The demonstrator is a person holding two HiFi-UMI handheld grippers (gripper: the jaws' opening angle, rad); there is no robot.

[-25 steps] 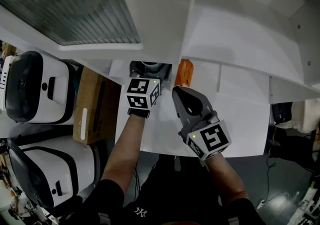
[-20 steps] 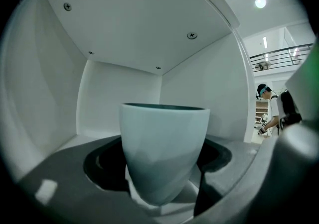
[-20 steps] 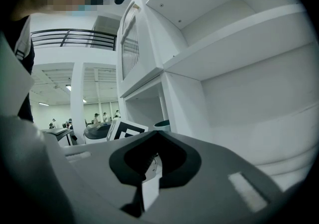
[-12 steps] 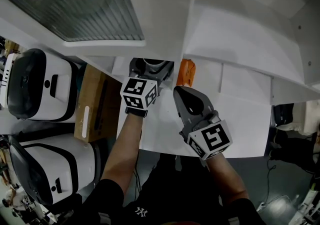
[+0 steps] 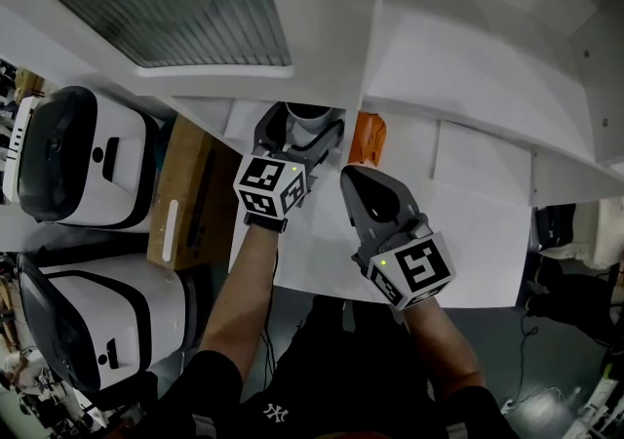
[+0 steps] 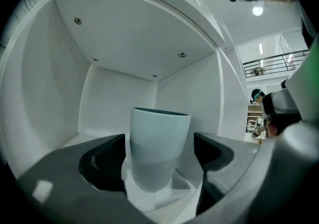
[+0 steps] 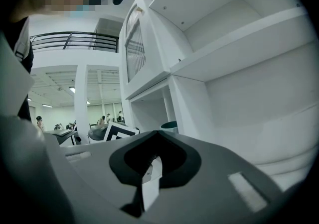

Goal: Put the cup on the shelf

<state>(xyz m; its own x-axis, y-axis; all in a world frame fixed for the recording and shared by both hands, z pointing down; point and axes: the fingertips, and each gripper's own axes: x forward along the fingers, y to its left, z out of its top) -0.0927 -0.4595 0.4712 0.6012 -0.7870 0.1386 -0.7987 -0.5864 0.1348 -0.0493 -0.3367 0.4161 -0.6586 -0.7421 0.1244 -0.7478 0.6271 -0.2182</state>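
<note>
**Pale blue cup between the left jaws, inside the shelf compartment**

Pale blue and smooth, the cup (image 6: 159, 148) is standing upright on the white floor of a shelf compartment (image 6: 119, 44), its dark rim showing at the top and its wall tapering towards the base. I am holding the left gripper (image 6: 159, 141) around it: the two dark grey jaws are flanking the cup at mid-height, parted a little wider than it, with a thin strip of white showing on each side. The compartment's panels are flat, matte white, with small screw heads in the ceiling. My right gripper (image 7: 152, 163) is hanging in front of the shelf unit, its jaws pressed together around nothing. An orange object (image 5: 368, 138) is sitting just beside the cup's compartment.
</note>
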